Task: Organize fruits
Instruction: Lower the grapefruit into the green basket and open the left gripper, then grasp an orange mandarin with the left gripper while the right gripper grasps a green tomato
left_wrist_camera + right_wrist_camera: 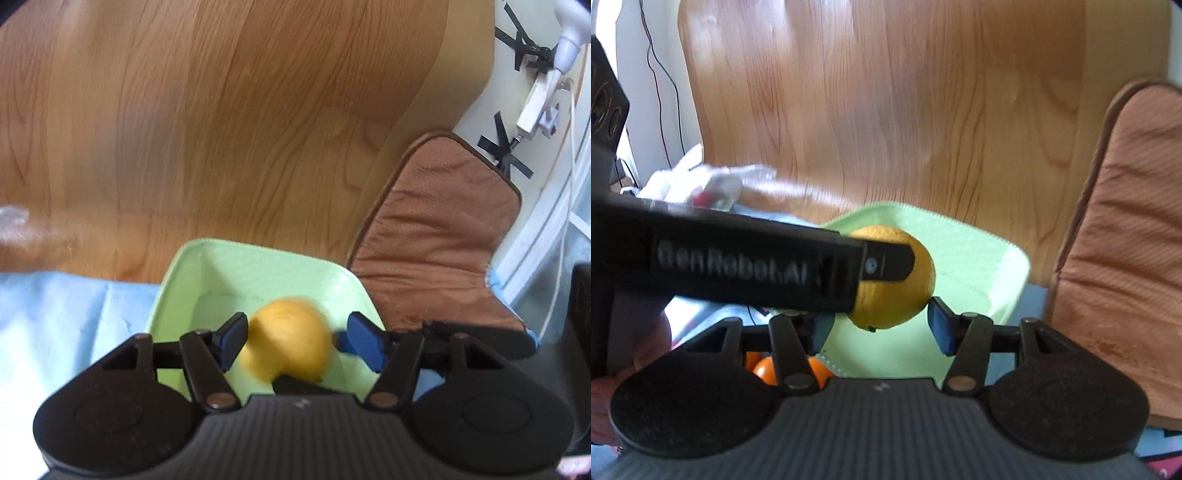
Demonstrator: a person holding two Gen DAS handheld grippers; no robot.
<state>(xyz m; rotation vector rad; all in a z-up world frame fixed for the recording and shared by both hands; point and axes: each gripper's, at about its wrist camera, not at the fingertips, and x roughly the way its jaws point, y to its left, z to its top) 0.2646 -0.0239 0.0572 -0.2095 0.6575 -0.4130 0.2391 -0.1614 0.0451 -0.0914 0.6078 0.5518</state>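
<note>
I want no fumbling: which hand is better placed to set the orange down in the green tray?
Left, probably. The left gripper has the orange between both pads above the green tray. On the right gripper only one pad shows; the other is hidden.

Left wrist view: mounted just behind black two-finger gripper [291,341], facing forward and steeply down, very near pale green square plastic tray [173,280] on light blue cloth [66,314], wood-grain floor [221,110] beyond. Right wrist view: same mounting behind its own gripper [879,325], also tilted down, equally close, looking across from the right. Shared by both: green tray [990,266], round yellow-orange fruit [288,343] [897,299], wood floor [923,110], brown padded cushion [443,229] [1126,240].
</note>
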